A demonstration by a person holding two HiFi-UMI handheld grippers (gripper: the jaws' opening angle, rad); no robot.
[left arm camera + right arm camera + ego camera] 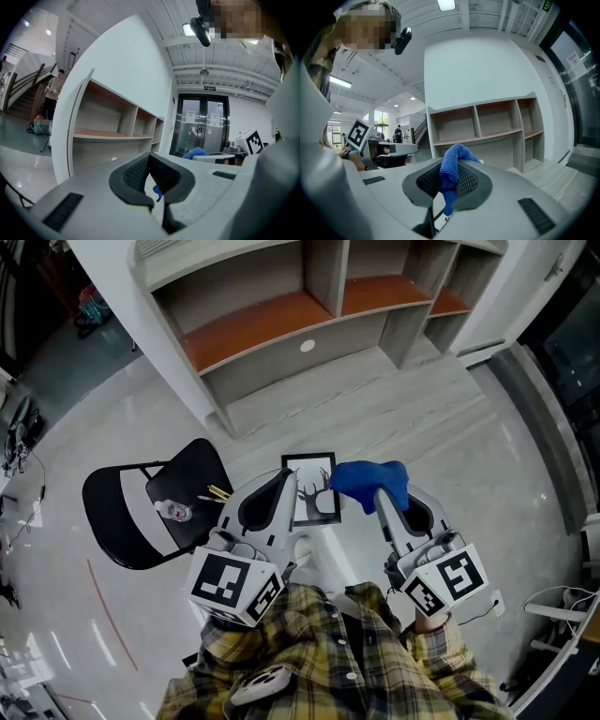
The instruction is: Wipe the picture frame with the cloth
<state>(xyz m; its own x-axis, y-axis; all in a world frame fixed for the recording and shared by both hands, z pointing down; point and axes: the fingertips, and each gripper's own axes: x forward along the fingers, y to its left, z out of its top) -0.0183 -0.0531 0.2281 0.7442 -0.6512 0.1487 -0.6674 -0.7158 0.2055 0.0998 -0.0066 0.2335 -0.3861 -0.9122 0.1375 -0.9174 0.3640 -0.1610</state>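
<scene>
the right gripper (pixel 382 502) had its fingers closed on the blue cloth (pixel 370 479): one fold was pinched between the pads, the rest was bunched over the fingertips, and a tail hung below them. the left gripper (pixel 279 486) had its fingers pressed together with nothing between them. the picture frame (pixel 317 493), thin and black-edged with an antler print, lay flat beneath and between the two sets of fingers, seemingly on the floor (pixel 403 418). its right corner sat under the cloth and its left edge behind the left fingertips; i couldn't tell whether either touched it. i judged the cloth soft, limp and light, apt to fold and drag, so a pinch at its bunched middle suited it. the frame looked light and stiff, probably glazed, so fragile and slippery. it might skate under a wipe and would be best steadied by an outer edge. beyond the fingers the shelf unit (pixel 253 329) had bare compartments, as far as i could see. left of the left fingers a black chair (pixel 192 474) carried a few bits too small to name.
</scene>
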